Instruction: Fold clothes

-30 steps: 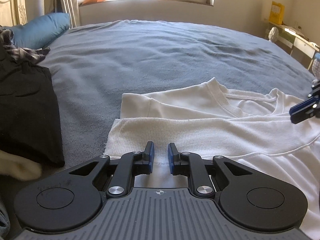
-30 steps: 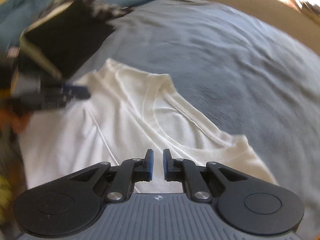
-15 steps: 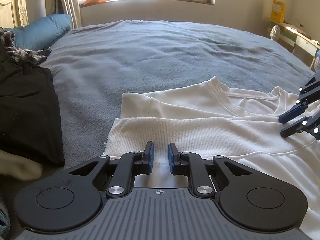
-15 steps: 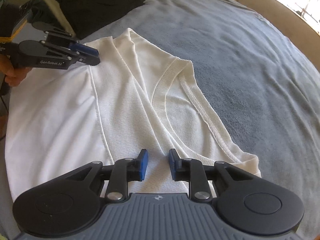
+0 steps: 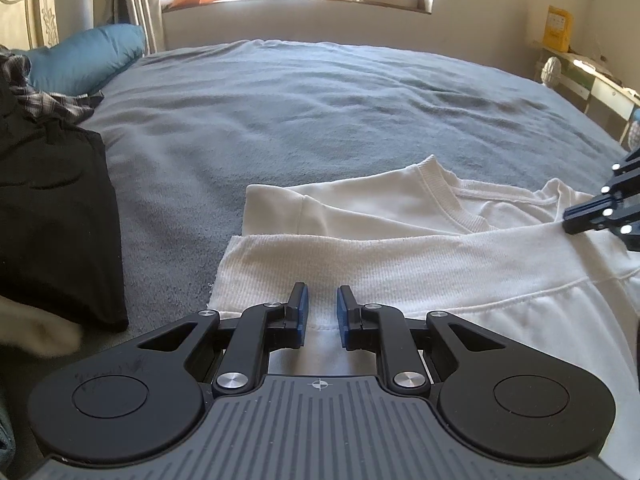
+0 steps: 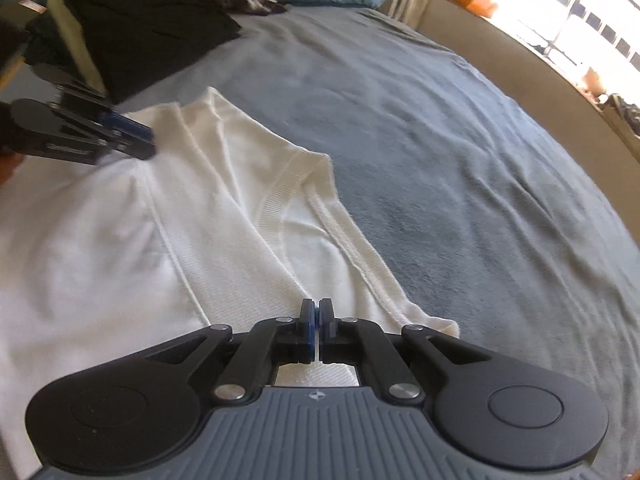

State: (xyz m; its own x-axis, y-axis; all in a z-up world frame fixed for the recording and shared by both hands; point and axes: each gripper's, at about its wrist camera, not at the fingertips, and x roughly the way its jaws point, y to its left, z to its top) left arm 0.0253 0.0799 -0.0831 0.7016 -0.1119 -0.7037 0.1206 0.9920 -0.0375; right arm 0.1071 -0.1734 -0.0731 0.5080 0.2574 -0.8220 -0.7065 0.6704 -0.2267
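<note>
A white shirt (image 5: 400,256) (image 6: 224,240) lies on the grey bedspread (image 5: 320,112), one side folded in over the body, its ribbed collar towards the far side. My left gripper (image 5: 319,312) (image 6: 142,140) hovers low over the hem at the shirt's left corner. Its jaws stand a narrow gap apart and flat fabric shows between them. My right gripper (image 6: 318,320) (image 5: 568,220) is at the shirt's other end near the shoulder. Its pads are together, and the folded edge of the shirt runs up into its tips.
A folded black garment (image 5: 52,220) (image 6: 152,36) lies left of the shirt, with a plaid piece (image 5: 52,100) and a blue pillow (image 5: 88,56) behind it. Grey bedspread stretches beyond the shirt to a windowsill. A desk (image 5: 592,80) stands at the right wall.
My right gripper swung round over the shirt, opened by the folded edge, then closed on it. The left gripper has stayed put.
</note>
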